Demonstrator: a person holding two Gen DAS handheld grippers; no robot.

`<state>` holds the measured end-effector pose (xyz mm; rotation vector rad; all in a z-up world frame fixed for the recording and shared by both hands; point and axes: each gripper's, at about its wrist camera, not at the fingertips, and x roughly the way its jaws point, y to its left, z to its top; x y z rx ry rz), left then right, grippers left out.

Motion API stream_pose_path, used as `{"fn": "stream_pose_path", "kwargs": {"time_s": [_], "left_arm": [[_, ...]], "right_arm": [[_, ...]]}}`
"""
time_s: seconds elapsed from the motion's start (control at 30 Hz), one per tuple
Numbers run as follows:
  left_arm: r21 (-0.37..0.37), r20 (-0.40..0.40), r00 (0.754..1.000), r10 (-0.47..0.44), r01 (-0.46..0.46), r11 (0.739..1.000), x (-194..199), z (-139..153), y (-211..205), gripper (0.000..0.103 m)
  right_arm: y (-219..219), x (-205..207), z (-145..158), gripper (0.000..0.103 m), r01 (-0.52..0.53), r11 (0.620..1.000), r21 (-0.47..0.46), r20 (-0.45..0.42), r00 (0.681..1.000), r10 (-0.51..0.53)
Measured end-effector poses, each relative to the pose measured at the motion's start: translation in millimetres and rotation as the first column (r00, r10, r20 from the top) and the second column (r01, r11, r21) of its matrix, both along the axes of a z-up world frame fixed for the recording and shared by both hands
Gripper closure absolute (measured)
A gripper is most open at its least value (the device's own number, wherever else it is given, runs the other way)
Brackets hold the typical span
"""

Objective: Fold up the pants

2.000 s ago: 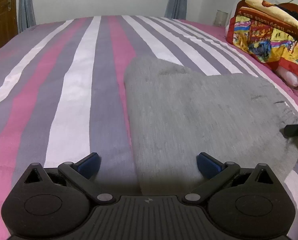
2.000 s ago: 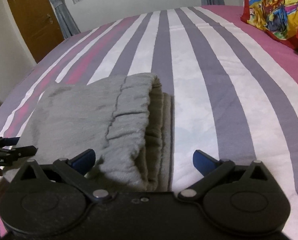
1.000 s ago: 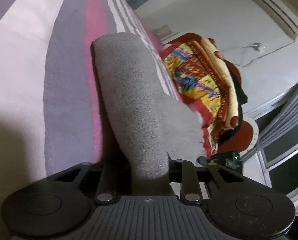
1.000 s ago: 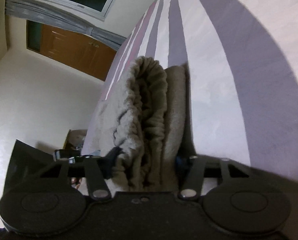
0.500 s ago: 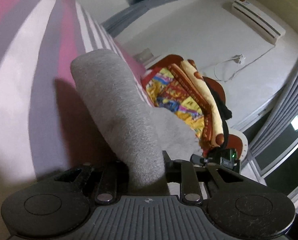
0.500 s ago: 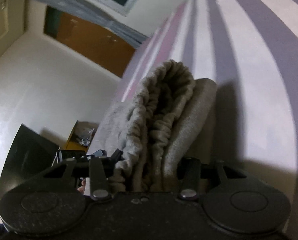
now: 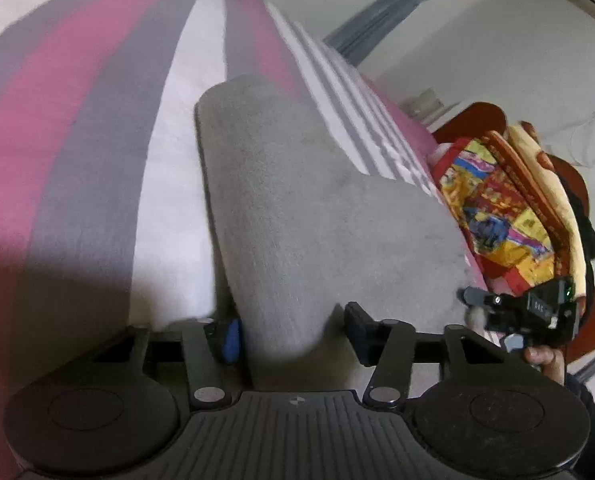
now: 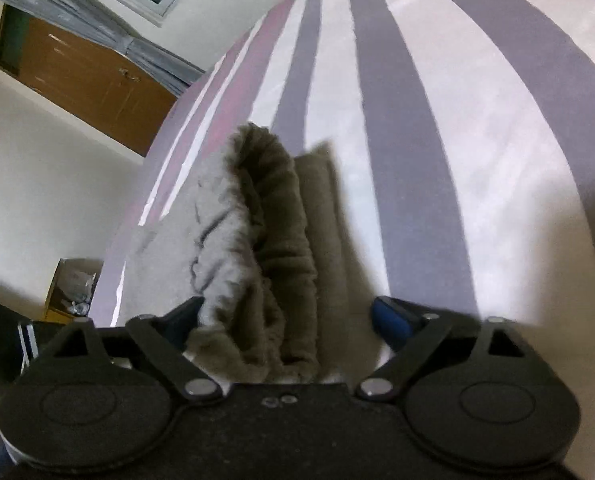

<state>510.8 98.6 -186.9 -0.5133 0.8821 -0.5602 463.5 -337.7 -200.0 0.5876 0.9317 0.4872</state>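
The grey pants (image 7: 297,208) lie folded into a thick bundle on the striped bed sheet (image 7: 89,128). My left gripper (image 7: 293,336) has the near end of the fold between its jaws, which are opening; the right pad stands clear of the cloth. In the right wrist view the gathered waistband end of the pants (image 8: 273,248) sits between the jaws of my right gripper (image 8: 289,320). Those jaws are opening wide, and the blue right fingertip (image 8: 393,320) is well away from the cloth. A hand (image 7: 541,356) holds the right gripper at the far side of the bundle.
A colourful blanket (image 7: 505,216) is piled at the bed's far right side. Beyond the bed's left edge are a wooden door (image 8: 85,76) and a cardboard box (image 8: 71,288) on the floor. Striped sheet stretches ahead of the pants.
Both grippers were clamped on the ends of the pants and have now spread their jaws. Both have also pulled back and up, and the bundle has sunk onto the bed.
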Motion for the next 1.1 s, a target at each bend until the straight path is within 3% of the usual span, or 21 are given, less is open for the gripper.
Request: {"fn": "stream_pose_path", "kwargs": {"time_s": [0.07,0.13,0.17,0.2,0.23,0.3,0.43,0.57,0.7,0.87,1.1], "left_arm": [[0.023,0.053,0.999,0.009,-0.01,1.0,-23.6,9.1,0.2,0.042],[0.098,0.128,0.992,-0.01,-0.003,0.995,-46.8,17.9,-7.4,0.029],[0.134,0.157,0.987,-0.017,-0.004,0.991,-56.6,21.2,-13.1,0.014],[0.217,0.168,0.986,-0.001,-0.036,0.975,-61.5,17.7,-22.2,0.003],[0.287,0.176,0.984,0.012,-0.063,0.956,-62.1,13.9,-23.6,0.0],[0.304,0.204,0.977,0.062,-0.123,0.945,-64.8,14.1,-33.2,0.0],[0.335,0.232,0.964,0.131,-0.205,0.92,-70.8,21.9,-38.4,0.0],[0.388,0.3,0.942,0.149,-0.263,0.883,-93.2,32.7,-41.2,0.0],[0.37,0.346,0.917,0.197,-0.327,0.87,-132.9,40.1,-31.9,0.0],[0.396,0.367,0.907,0.206,-0.353,0.847,-184.6,43.8,-34.7,0.0],[0.451,0.361,0.912,0.193,-0.352,0.82,-246.5,45.1,-47.7,0.0]], "right_arm": [[0.2,-15.5,12.3,0.013,-0.006,1.0,-0.023,0.058,0.998,0.007],[-0.2,-34.0,25.0,0.013,-0.029,1.0,-0.012,0.115,0.993,0.03],[2.4,-44.2,29.9,0.012,-0.053,0.998,-0.019,0.139,0.989,0.055],[5.0,-48.8,31.7,0.009,-0.072,0.997,-0.039,0.15,0.986,0.077],[11.3,-51.5,29.8,0.006,-0.081,0.992,-0.094,0.154,0.983,0.095],[24.7,-45.3,11.6,0.001,-0.037,0.964,-0.262,0.079,0.995,0.059],[27.1,-52.7,13.6,0.002,0.022,0.966,-0.257,0.093,0.996,0.002],[31.4,-87.1,33.9,0.002,0.046,0.964,-0.262,0.144,0.99,-0.008],[42.7,-121.1,51.0,0.002,0.064,0.952,-0.298,0.21,0.978,0.0],[43.7,-179.7,61.7,0.002,0.077,0.942,-0.326,0.301,0.953,0.026],[37.5,-238.6,68.0,0.001,0.132,0.929,-0.347,0.334,0.942,-0.009]]}}
